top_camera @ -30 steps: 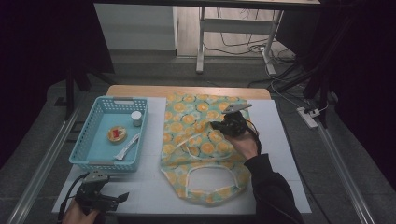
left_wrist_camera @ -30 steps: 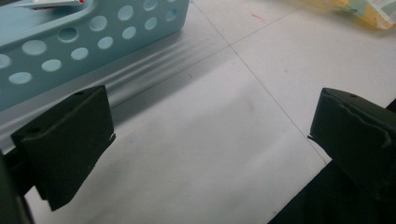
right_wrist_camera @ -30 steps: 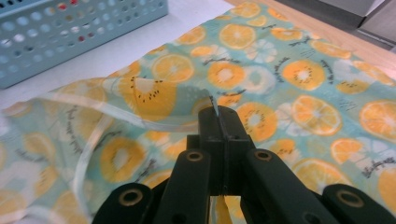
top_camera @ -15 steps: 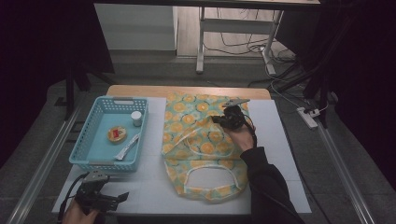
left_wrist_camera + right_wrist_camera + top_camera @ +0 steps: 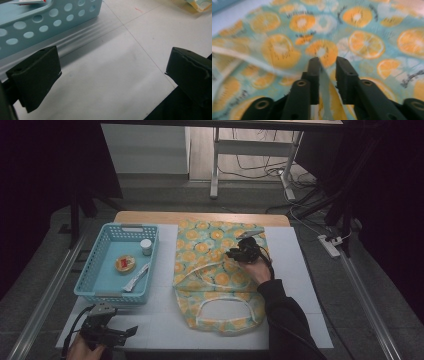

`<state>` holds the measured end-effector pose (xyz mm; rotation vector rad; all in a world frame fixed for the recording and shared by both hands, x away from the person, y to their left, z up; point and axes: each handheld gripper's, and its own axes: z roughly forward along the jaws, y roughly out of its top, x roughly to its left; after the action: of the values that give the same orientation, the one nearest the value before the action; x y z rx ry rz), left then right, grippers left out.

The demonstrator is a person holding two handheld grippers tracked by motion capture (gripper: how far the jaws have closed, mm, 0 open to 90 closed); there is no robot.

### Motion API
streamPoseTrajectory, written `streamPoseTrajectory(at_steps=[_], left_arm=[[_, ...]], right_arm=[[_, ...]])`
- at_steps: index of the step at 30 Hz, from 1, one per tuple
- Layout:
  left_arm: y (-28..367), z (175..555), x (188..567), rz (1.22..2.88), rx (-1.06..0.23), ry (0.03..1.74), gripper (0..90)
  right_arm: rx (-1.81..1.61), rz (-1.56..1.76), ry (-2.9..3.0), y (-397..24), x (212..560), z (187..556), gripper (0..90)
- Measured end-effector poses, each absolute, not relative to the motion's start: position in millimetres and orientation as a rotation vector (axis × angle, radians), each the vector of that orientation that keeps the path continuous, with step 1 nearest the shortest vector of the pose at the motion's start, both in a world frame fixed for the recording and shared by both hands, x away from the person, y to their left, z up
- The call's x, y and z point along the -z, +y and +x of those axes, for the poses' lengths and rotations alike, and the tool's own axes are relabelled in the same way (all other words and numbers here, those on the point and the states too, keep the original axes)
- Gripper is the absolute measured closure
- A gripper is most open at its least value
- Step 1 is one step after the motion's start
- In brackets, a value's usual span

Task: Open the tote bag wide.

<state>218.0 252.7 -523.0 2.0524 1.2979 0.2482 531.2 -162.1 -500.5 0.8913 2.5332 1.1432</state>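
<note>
spread flat on the white tabletop [image 5: 305, 285]: orange-print bag [image 5: 215, 270], handles toward the near edge. right hand-held gripper [image 5: 328, 62] over its upper part, jaws just eased a little apart, a fabric fold between them, grip uncertain. left hand-held gripper [image 5: 112, 72] released, idle near blue basket [image 5: 100, 290]. probably early; loading yet undone.

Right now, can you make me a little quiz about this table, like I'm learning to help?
1. True or false: the orange-print bag lies flat on the table, to the right of the blue basket.
2. Which gripper is over the bag: A the left gripper, B the right gripper?
3. Fill in: the right gripper's jaws have just been opening, with a fold of ____ between them.

Key: 1 true. 2 B. 3 bag fabric; the left gripper's jaws stand wide apart over the bare table.
</note>
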Motion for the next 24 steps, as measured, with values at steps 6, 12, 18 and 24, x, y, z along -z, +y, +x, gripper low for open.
streamPoseTrajectory(at_steps=[6, 12, 18, 24], left_arm=[[253, 218, 523, 2.051, -0.246, 1.299, 0.0], [252, 218, 523, 2.052, -0.249, 1.301, 0.0], [253, 218, 523, 2.05, -0.248, 1.302, 0.0], [253, 218, 523, 2.05, -0.248, 1.303, 0.0]], right_arm=[[-1.161, 0.875, 2.534, -162, 484, 521, 50.7], [-1.157, 0.828, 2.567, -164, 478, 503, 35.5], [-1.18, 0.821, 2.596, -167, 475, 489, 19.5], [-1.126, 0.805, 2.652, -168, 480, 473, 7.5]])
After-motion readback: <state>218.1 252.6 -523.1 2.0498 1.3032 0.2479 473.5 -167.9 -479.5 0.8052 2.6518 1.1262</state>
